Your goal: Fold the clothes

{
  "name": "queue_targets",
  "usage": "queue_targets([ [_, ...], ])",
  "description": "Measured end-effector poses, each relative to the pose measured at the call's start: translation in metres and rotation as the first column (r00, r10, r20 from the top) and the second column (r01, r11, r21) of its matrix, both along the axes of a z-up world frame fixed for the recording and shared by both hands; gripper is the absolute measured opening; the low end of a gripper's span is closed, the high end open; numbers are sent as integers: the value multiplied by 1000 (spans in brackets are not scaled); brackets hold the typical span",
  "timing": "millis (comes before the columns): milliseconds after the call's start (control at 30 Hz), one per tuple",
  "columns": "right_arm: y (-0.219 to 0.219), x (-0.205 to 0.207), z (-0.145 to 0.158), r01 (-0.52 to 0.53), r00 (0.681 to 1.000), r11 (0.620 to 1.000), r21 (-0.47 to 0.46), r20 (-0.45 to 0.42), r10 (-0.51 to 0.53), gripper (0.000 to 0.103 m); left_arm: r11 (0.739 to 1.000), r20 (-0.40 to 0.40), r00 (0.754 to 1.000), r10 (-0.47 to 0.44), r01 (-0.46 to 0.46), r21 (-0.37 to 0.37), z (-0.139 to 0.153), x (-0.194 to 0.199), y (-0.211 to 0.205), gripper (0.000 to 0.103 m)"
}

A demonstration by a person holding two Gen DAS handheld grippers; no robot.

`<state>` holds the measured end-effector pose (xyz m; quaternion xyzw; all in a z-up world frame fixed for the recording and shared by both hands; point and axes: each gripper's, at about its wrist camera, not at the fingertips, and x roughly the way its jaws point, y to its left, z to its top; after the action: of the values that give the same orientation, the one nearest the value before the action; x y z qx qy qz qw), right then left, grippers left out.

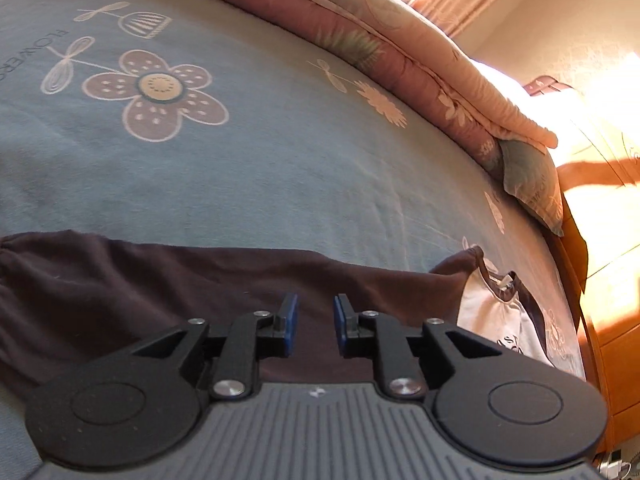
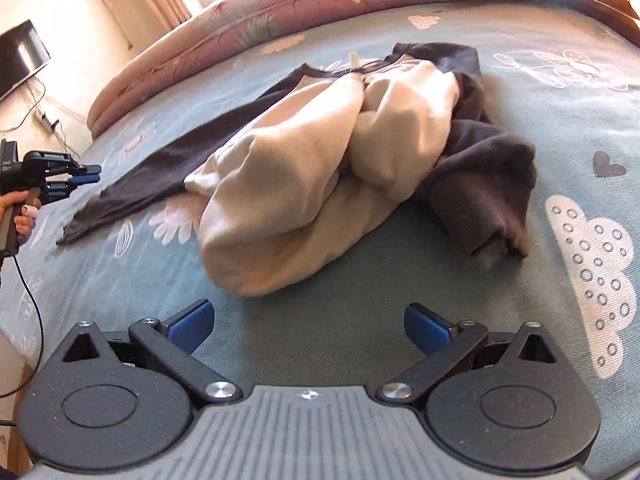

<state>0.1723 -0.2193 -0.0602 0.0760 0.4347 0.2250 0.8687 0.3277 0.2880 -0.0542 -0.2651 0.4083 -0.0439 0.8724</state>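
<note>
left gripper (image 1: 316,326): seen over the dark sleeve (image 1: 160,280), its blue pads (image 1: 290,324) held a little apart with nothing between them; whether the cloth is touched cannot be told. in the right wrist view it is seen again at the far left (image 2: 90,174), held in a hand (image 2: 22,216) with its fingers pointing toward the sleeve end and a narrow gap between them.
dark sleeve: stretched flat across the bedspread (image 1: 280,160) beneath and ahead of the left gripper's fingers, with a gathered cuff (image 1: 8,256) far to the left of them.
sweatshirt (image 2: 320,184): a cream and dark brown garment, bunched in a heap just ahead of the right gripper – the cream body is piled in the middle, one dark sleeve (image 2: 160,176) is drawn out long to the left, the other sleeve (image 2: 492,184) is crumpled to the right.
collar (image 1: 490,276): seen ahead and to the right of the left gripper, with a small white tag in it.
right gripper (image 2: 308,326): fingers spread wide apart – nothing is held; it is seen low over bare bedspread, near the cream heap.
quilt (image 2: 240,28): a folded pink floral one, lying along the far side of the bed, beyond the sweatshirt.
</note>
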Motion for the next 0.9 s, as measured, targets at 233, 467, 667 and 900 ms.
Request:
queue_targets([
  [233,-48,22,-6,81,997,993,90,-7,-81,103,976,-1,977,-213,212,52,-5,99,-106,20],
  [467,-78,32,-29,98,995,969,229,-13,-98,103,933,-31,939,-344,345,103,-27,168,-153,36],
  [667,-80,38,-33,80,996,963,257,12,-86,103,897,-42,903,-427,429,105,-46,177,-163,35],
  [900,-80,46,-38,77,995,955,286,44,-93,103,852,-67,855,-514,518,78,-43,184,-166,33],
])
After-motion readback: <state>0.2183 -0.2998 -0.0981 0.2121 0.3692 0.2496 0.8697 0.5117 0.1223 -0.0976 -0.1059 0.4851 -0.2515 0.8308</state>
